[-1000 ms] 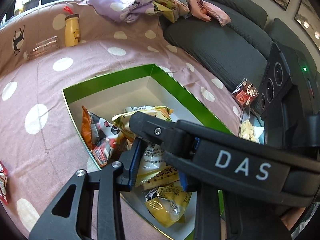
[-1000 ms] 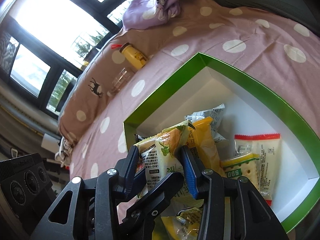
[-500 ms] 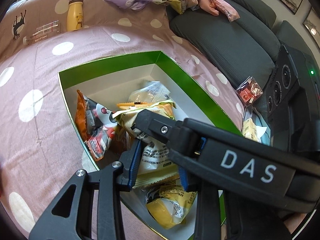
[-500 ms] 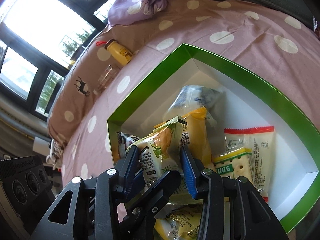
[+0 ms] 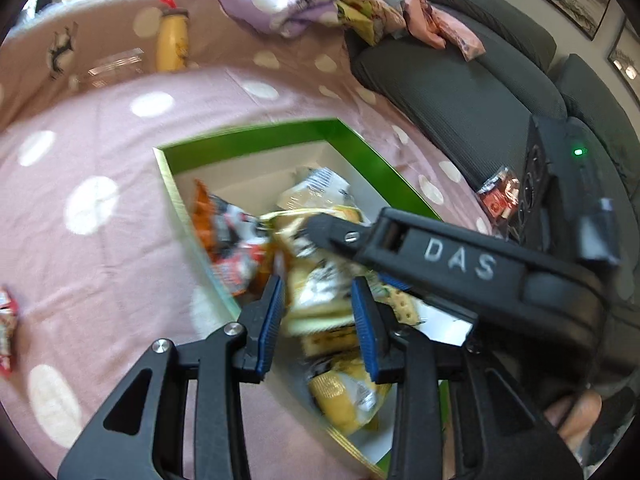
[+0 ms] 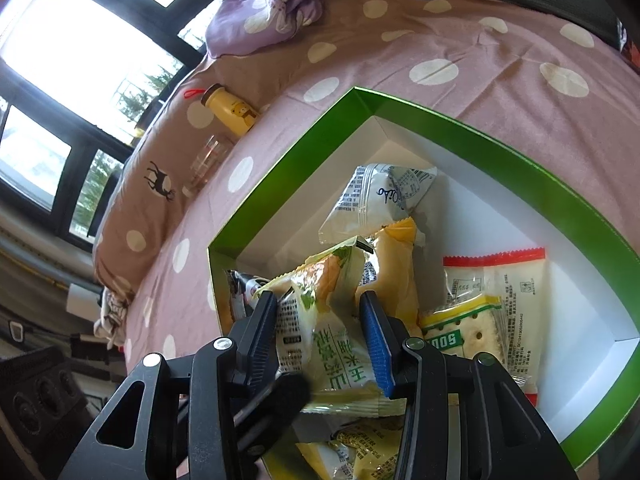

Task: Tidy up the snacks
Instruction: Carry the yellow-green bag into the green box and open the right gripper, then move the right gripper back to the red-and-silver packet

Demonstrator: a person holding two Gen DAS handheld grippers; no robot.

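STEP: placing a snack | right hand-held gripper (image 6: 320,336) pinches the green-yellow packet (image 6: 332,300) over the green box (image 6: 280,184) | left hand-held gripper (image 5: 318,320), blurred, jaws just easing apart, seemingly off it | NEXT: lower, release inside.

Green-rimmed box (image 6: 472,124) — pink, white-dotted cloth (image 6: 460,36)

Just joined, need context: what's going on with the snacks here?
A person works two handheld grippers over the green box, which lies on a dotted cloth and already holds several snack packets. The right gripper is shut on a green-yellow packet above it. The left gripper flanks the same packet; whether its pads press is unclear.
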